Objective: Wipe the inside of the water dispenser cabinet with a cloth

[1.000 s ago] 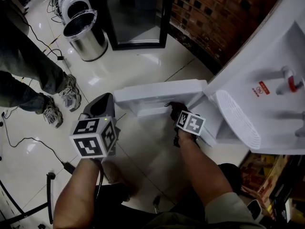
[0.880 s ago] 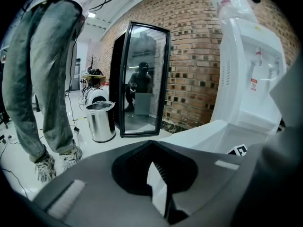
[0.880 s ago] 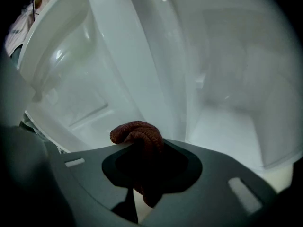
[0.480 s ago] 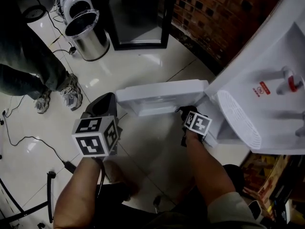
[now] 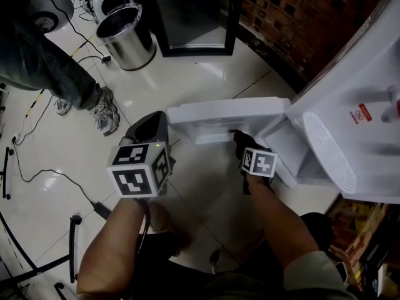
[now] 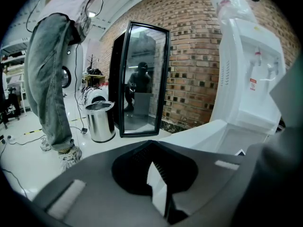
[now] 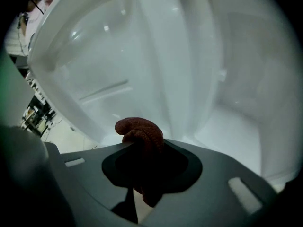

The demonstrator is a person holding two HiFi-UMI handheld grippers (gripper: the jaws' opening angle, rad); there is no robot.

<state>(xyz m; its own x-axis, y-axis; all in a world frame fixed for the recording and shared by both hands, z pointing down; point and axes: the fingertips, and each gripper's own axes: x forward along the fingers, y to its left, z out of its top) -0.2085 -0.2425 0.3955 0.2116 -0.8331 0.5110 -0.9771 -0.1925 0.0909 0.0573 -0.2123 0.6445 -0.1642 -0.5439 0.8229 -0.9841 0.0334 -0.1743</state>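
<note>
The white water dispenser stands at the right, its lower cabinet door swung open over the floor. My right gripper points down at the corner where the door meets the cabinet opening. In the right gripper view it is shut on a bunched reddish-brown cloth, close to the white inner wall of the cabinet and the door's inner face. My left gripper hangs to the left of the door, away from it. Its jaws are shut with nothing between them.
A steel waste bin and a black-framed glass-door cabinet stand at the back on the glossy tiled floor. A person in jeans stands at the left. Cables trail across the floor there. A brick wall runs behind the dispenser.
My right gripper has shifted a little along the open door toward the cabinet opening and has rolled, with the cloth still in it. The left gripper has kept still. The bystander has stepped.
</note>
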